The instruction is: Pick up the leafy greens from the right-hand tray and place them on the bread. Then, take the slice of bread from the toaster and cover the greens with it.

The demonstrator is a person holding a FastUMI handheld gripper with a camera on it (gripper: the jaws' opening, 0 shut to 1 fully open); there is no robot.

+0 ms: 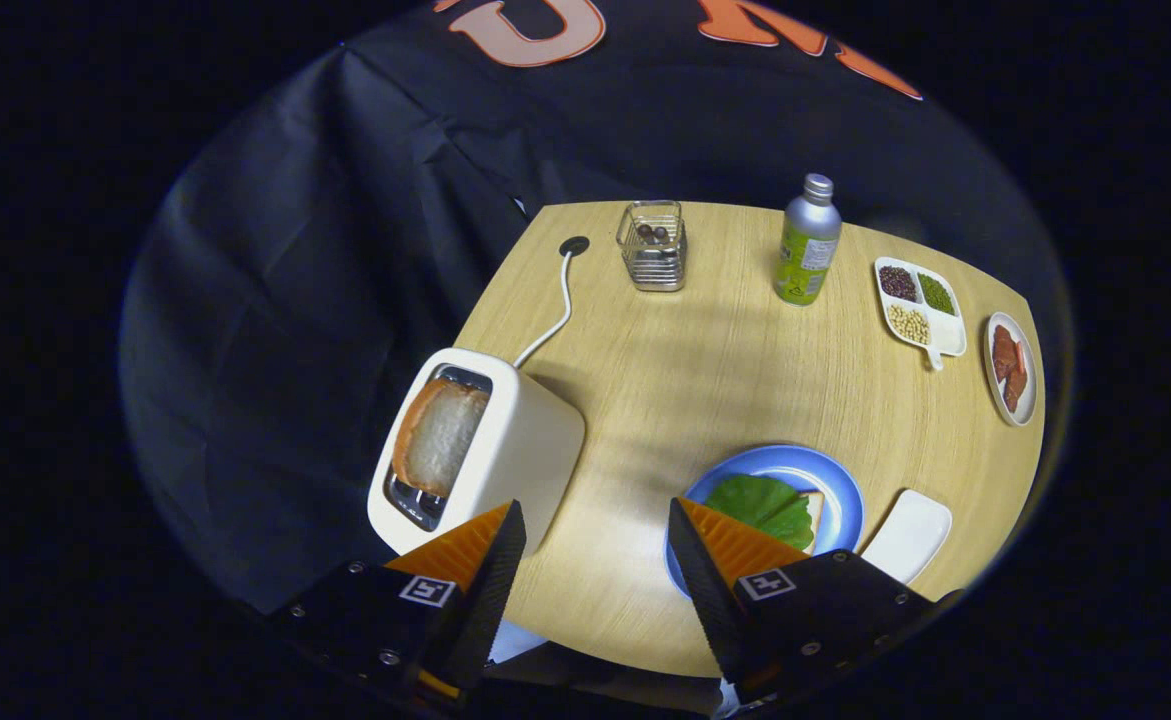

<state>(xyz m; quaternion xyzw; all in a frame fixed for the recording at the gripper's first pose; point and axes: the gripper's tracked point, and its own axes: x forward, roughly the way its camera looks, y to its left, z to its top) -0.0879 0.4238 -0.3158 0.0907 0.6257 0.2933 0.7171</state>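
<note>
Gripper [595,540] open, toaster bread [438,432] ahead-left

Dim booth, table [705,380] lit from above, soft shadows, fisheye-bent edges

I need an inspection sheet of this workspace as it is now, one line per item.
Surface: light wooden table.
Job's things: green leafy greens lie on bread slice on blue round plate; second bread slice stands in white toaster; white tray beside the plate.
Clutter: wire basket, metal bottle, divided white dish of beans, small oval dish.
Gripper: gripper open, holding nothing, fingers apart above the table between toaster and plate.
Cables: white cord runs from the toaster to a table hole.
Surroundings: black cloth wall.
</note>
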